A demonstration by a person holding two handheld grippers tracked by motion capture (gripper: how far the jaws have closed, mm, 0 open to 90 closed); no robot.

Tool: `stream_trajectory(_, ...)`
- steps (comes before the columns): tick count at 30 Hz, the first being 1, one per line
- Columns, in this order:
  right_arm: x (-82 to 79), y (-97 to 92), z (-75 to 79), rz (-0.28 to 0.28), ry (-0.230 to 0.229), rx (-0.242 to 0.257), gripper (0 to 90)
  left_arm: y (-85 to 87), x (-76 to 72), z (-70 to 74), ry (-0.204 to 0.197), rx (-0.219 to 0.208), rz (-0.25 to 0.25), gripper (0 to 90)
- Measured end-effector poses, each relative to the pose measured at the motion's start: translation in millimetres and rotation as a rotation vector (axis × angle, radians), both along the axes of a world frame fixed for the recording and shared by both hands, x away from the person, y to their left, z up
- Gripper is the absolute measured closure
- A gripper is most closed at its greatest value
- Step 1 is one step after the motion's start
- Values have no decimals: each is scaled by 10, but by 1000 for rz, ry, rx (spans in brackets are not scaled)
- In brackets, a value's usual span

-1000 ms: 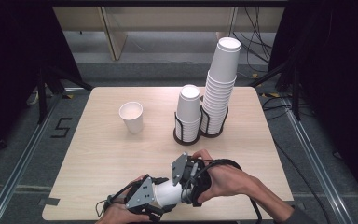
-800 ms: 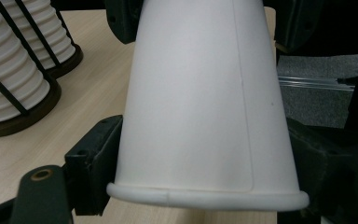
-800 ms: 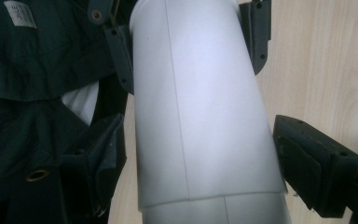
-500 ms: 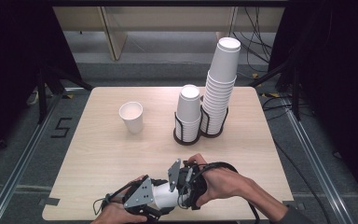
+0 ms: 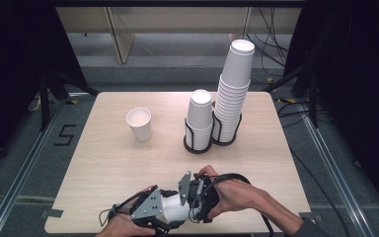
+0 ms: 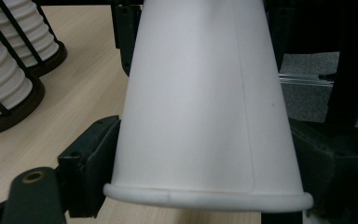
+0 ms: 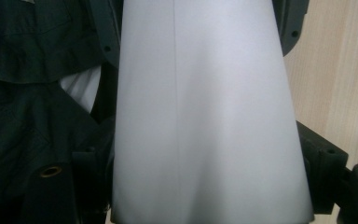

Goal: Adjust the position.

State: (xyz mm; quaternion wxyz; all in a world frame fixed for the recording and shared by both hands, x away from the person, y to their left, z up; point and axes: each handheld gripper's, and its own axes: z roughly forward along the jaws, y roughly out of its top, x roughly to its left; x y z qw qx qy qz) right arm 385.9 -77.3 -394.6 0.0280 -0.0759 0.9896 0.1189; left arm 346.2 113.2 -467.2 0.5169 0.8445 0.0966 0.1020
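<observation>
White paper cup (image 5: 176, 210) lies on its side between the two tongs at the near edge of the pale wooden table (image 5: 103, 163), just above the tabletop. Left gripper (image 5: 164, 213) comes in from the near-left; right gripper (image 5: 190, 198) faces it from the right, so the two tools meet nose to nose with the cup spanning them. In the left gripper view the cup (image 6: 205, 107) stands between the black jaws with its rolled rim nearest the camera; the left jaws have just been opening, the cup between them, and a pad sits close against each side of the wall. Whether they press or merely flank it, I cannot tell. In the right gripper view the cup (image 7: 205, 116) runs up between that tool's jaws, narrow end away; a jaw block flanks each side of the wall, contact not readable, so grip undetermined there too. Beyond the tongs, toward the far side of the table: a short stack of white paper cups in a black wire holder (image 5: 199, 121) and, just right of it and touching, a tall leaning stack of white paper cups in a second black holder (image 5: 233, 94). Well left of those, a single upright white paper cup (image 5: 139, 124) stands apart, open mouth up.
</observation>
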Motion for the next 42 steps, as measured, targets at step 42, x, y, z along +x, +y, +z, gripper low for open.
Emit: stream_trajectory(42,249,-791,-188,-262,11,600,241,343,201,69,43,-387,282,143)
